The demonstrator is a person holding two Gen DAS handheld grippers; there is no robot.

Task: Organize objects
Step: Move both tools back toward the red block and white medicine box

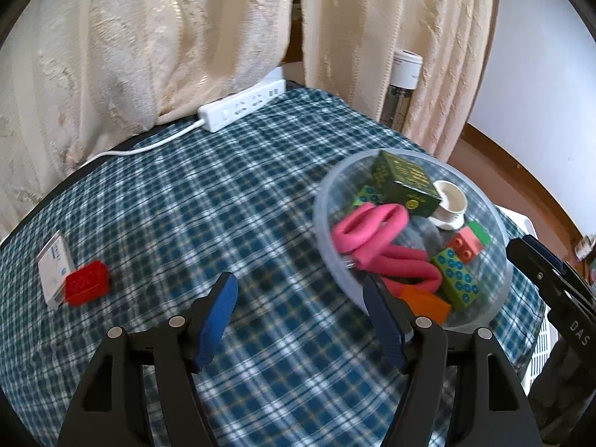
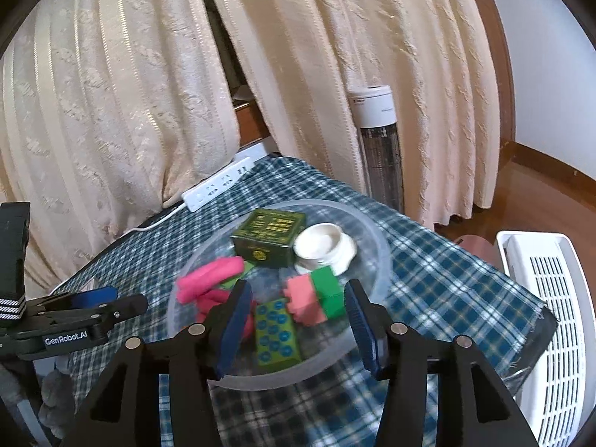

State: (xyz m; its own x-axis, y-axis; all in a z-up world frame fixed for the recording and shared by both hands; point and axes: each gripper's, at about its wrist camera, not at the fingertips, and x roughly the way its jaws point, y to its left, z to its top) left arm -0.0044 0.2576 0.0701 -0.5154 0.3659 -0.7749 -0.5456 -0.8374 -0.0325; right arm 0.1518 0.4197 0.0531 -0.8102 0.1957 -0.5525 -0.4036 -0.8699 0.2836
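Clear bowl, round, plastic, on the right part of the table under a blue-and-white checked cloth. Contents: dark green box at the far side, white cup to its right, pink ring-shaped grips at the left, a pink-and-green block, green blocks with blue dots, an orange piece at the near rim.

Right gripper: above the near rim of the bowl, jaws spread partway, nothing between the pads; the pink-and-green block and a dotted block lie below the gap, apart from the pads.

Left gripper: over bare cloth just left of the bowl, jaws spread about half, holding nothing; its right finger overlaps the bowl's near-left rim in its own view, contact not clear.

Outside the bowl: red block at the far left of the table, touching a small white box. White power strip with cord at the far edge, under cream curtains. White slatted crate right of the table; tower fan behind.
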